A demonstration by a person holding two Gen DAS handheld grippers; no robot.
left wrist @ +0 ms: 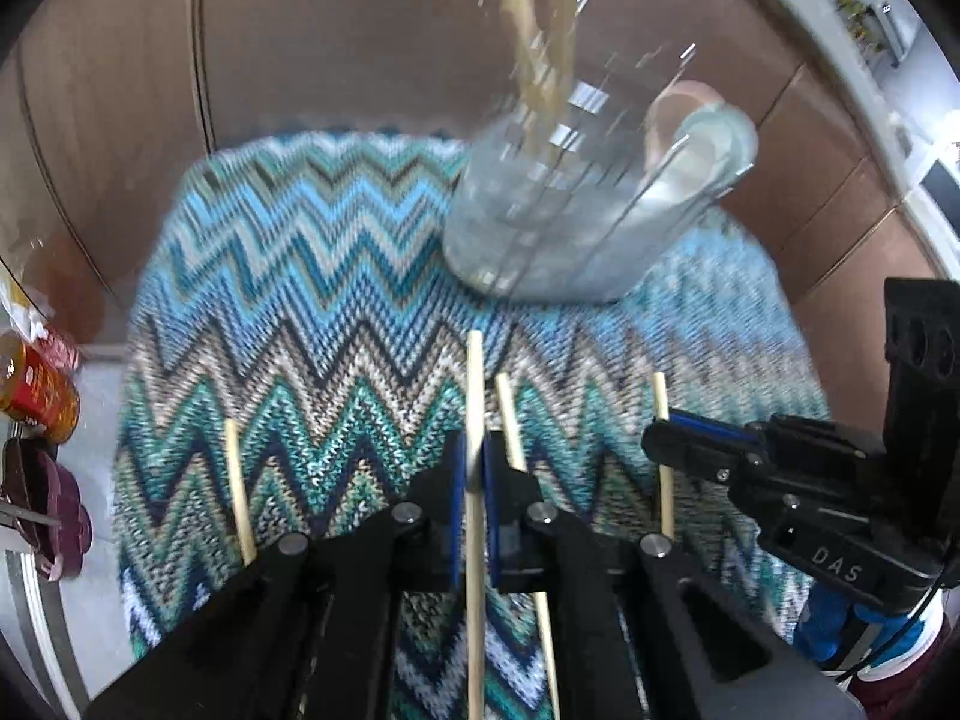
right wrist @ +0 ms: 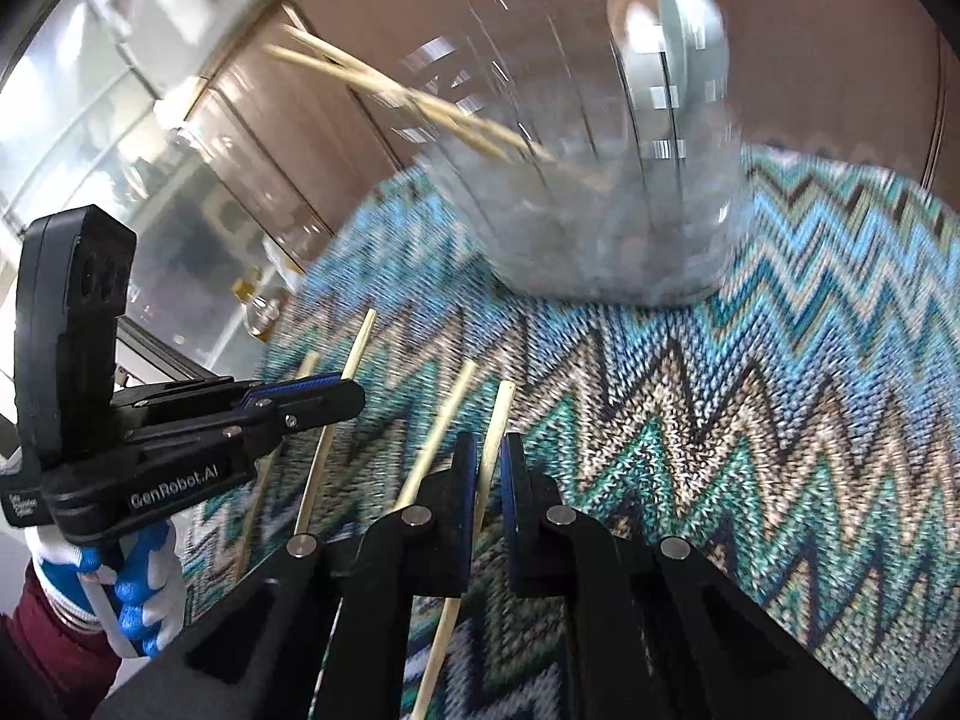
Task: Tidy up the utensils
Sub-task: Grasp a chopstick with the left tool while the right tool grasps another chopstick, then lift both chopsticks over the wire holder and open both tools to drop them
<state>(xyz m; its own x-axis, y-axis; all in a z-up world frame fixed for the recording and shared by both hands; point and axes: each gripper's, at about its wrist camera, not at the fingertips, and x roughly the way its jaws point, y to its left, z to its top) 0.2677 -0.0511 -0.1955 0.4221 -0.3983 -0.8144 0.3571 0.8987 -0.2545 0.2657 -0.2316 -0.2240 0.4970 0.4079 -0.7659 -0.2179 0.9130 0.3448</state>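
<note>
Several wooden chopsticks lie on a zigzag-patterned cloth [left wrist: 300,276]. My left gripper [left wrist: 474,468] is shut on one chopstick [left wrist: 475,396] that runs straight between its fingers. My right gripper [right wrist: 489,468] is shut on another chopstick [right wrist: 499,420]. A clear glass jar [left wrist: 570,204] stands at the far side of the cloth with two chopsticks [left wrist: 540,30] leaning in it; it also shows in the right wrist view [right wrist: 606,210]. The right gripper shows at the right of the left wrist view [left wrist: 690,438], and the left gripper at the left of the right wrist view [right wrist: 312,402].
Loose chopsticks lie beside the held ones [left wrist: 240,492] [left wrist: 663,450] [right wrist: 438,432]. A red can [left wrist: 36,390] and a purple dish [left wrist: 54,516] sit left of the cloth. Brown cabinet panels [left wrist: 360,30] stand behind. Glassware [right wrist: 252,192] stands beyond the cloth's left edge.
</note>
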